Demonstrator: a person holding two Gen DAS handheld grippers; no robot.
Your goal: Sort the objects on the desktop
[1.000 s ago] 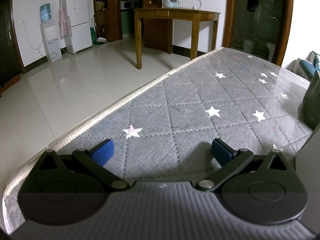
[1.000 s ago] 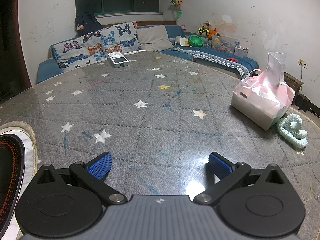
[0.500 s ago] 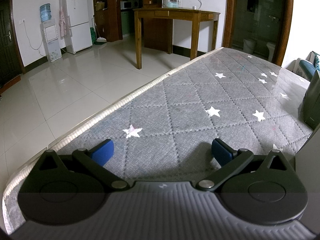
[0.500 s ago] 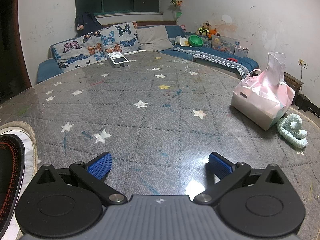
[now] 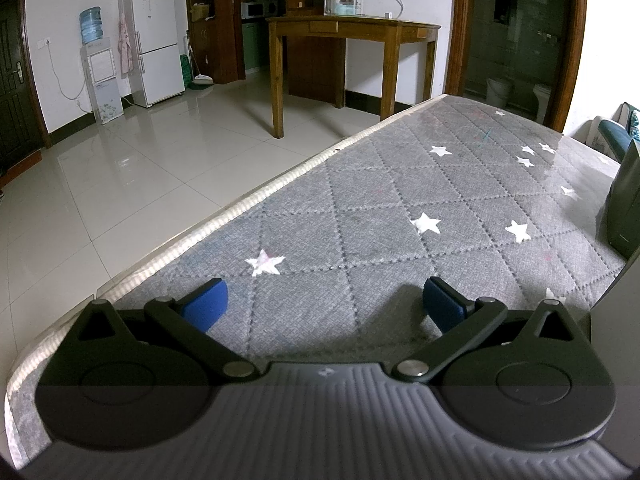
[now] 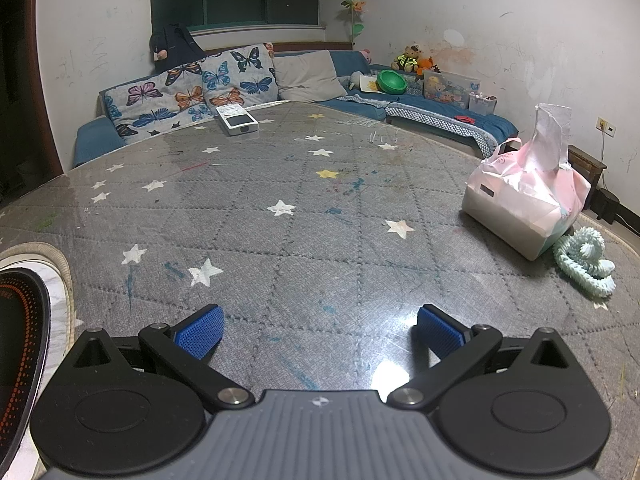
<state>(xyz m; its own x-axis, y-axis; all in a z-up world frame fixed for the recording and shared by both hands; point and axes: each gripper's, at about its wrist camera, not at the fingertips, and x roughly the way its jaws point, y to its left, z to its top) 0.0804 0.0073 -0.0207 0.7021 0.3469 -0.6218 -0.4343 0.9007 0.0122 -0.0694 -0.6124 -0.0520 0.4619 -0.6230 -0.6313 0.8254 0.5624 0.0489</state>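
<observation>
My right gripper (image 6: 319, 330) hovers low over the grey star-patterned table mat (image 6: 304, 216), open, nothing between its blue pads. Far right on the mat lies a pink-and-white tissue pack (image 6: 526, 200), with a mint-green coiled toy (image 6: 586, 260) beside it. A white handheld device (image 6: 237, 120) rests at the far edge. My left gripper (image 5: 326, 304) is also open and empty over the same grey mat (image 5: 400, 208), near its left edge. A dark box-like object (image 5: 624, 204) stands at the right border of the left wrist view.
A round black-and-orange-dotted object on a pale base (image 6: 24, 320) sits at the left in the right wrist view. A sofa with butterfly cushions (image 6: 188, 88) lies beyond the table. Past the mat's edge in the left wrist view are tiled floor (image 5: 120, 168) and a wooden table (image 5: 352, 40).
</observation>
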